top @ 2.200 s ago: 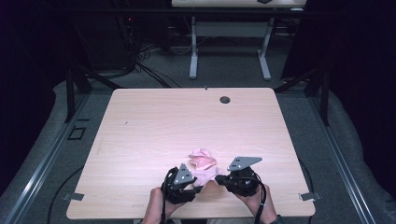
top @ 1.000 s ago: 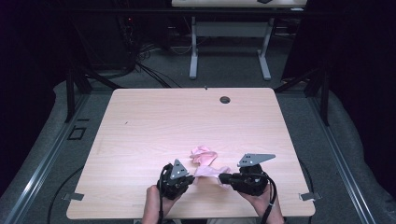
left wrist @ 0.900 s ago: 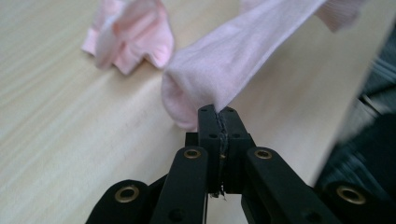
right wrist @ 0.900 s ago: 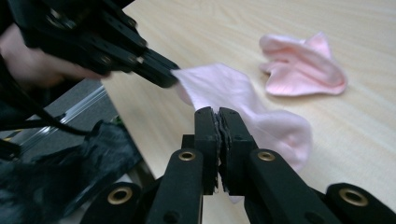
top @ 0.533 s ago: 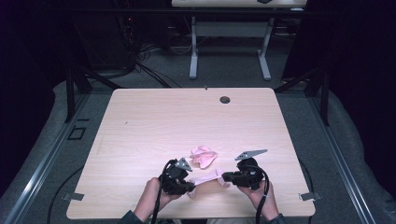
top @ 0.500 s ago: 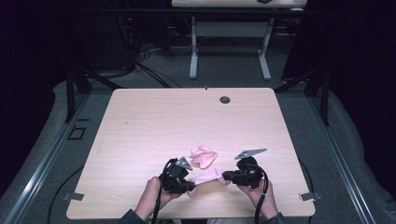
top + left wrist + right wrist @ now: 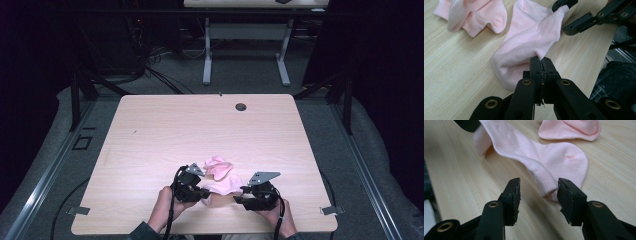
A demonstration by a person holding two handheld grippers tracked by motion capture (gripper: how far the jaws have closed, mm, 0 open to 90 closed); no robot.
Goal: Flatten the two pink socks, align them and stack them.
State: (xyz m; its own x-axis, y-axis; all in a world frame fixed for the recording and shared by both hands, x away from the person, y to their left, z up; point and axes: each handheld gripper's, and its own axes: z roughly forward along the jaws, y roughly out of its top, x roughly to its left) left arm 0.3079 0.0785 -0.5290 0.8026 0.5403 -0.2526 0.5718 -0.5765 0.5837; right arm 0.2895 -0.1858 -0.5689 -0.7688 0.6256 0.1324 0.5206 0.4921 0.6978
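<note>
Pale wood worktop (image 7: 165, 130) held a pink sock (image 7: 529, 40); left gripper (image 7: 541, 65) pinched it tight, right gripper (image 7: 537, 191) gaped empty. That thin pinch might slip.

A light wooden table with rounded corners (image 7: 165, 135) stands on a grey carpeted floor (image 7: 380, 165), with a small dark round grommet (image 7: 241, 106) near its far edge. At the near edge, a person's two hands come in from the bottom. The left hand (image 7: 167, 207) holds a black left gripper (image 7: 202, 192), and the right hand (image 7: 280, 217) holds a black right gripper (image 7: 239, 196) topped by a grey three-cornered plate. Between the two grippers lies a pale pink flat sock (image 7: 223, 186), touching both. Just beyond it, a second pale pink crumpled sock (image 7: 218, 167) rests on the wood. Whether either gripper's jaws are closed cannot be told from here. A white-legged second table (image 7: 245, 40) stands far back.
</note>
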